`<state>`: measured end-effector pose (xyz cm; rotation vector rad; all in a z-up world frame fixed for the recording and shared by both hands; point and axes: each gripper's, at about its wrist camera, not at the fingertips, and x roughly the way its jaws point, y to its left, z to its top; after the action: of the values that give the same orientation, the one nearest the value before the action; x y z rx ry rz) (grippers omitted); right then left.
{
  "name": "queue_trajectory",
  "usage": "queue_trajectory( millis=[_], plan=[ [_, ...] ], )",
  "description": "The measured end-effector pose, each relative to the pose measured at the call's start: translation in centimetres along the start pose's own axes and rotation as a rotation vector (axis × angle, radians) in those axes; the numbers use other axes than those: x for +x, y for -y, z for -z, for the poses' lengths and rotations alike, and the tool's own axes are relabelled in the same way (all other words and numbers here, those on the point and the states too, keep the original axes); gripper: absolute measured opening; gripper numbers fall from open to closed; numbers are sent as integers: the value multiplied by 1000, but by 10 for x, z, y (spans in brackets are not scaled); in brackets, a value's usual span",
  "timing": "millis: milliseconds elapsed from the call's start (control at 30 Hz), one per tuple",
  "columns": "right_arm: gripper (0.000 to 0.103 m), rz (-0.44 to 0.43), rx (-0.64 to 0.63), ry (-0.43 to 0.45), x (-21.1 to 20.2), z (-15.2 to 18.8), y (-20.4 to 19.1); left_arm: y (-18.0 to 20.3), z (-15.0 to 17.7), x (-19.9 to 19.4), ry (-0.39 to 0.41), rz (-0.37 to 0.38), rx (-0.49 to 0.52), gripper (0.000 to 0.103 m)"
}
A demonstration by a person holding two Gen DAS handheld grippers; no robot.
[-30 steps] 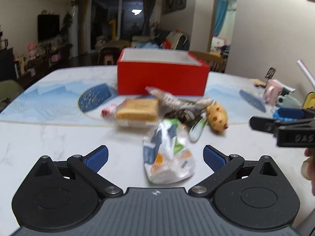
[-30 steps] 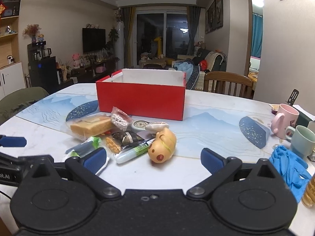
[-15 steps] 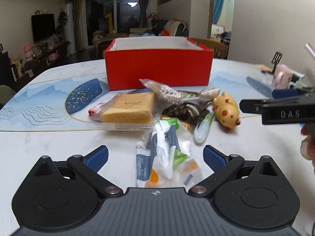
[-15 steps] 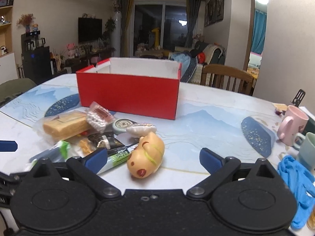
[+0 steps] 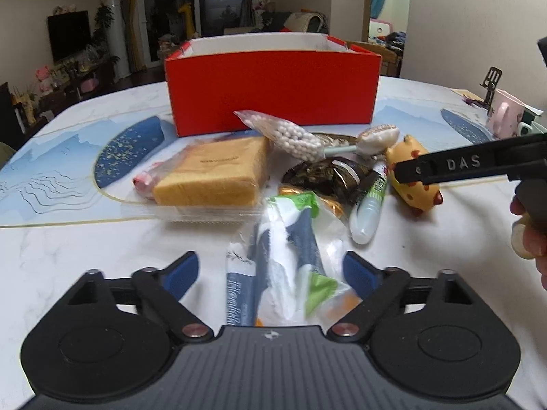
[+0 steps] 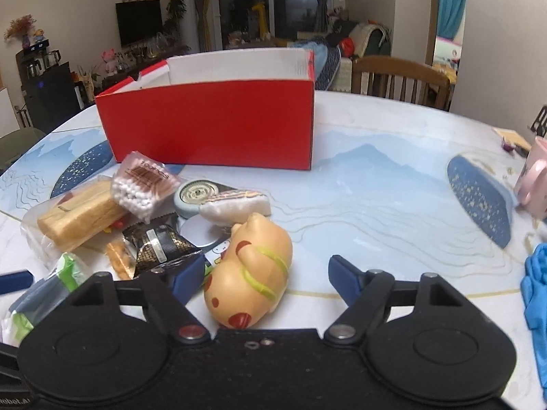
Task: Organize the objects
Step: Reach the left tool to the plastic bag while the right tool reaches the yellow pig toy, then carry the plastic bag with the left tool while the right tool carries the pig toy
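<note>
Left gripper (image 5: 270, 270) fingers spread, straddling the snack bag (image 5: 287, 263), long axis along them; right gripper (image 6: 261, 278) spread around the pig toy (image 6: 251, 270).

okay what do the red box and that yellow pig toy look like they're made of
Red box: looks like cardboard, matte red outside and white inside, with thin folded walls and flaps at the rim.
Yellow pig toy: probably soft foam or rubbery plastic, going by its smooth, rounded, slightly glossy skin with painted red spots and green stripes; the look alone does not settle which.
</note>
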<state>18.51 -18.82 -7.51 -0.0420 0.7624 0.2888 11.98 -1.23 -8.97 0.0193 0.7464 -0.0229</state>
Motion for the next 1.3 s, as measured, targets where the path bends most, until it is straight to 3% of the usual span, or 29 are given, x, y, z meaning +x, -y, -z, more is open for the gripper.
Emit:
queue_trajectory(
  millis=[100, 333, 467, 900, 1133, 1300],
  plan=[
    [74, -17, 18, -10, 2, 0, 2, 1, 1, 1, -4, 11, 3, 69],
    [52, -62, 29, -20, 1, 1, -4, 6, 2, -5, 18, 28, 38, 39],
    [48, -45, 14, -7, -1, 2, -9, 3, 2, -8, 22, 40, 26, 34],
    [47, -77, -55, 71, -51, 4, -12, -14, 2, -47, 29, 160, -43, 33],
    [47, -115, -117, 125, -75, -7, -21, -26, -26, -71, 82, 168, -37, 33],
    [47, -81, -168, 181, -80, -27, -27, -41, -59, -72, 113, 155, -53, 33]
  ],
)
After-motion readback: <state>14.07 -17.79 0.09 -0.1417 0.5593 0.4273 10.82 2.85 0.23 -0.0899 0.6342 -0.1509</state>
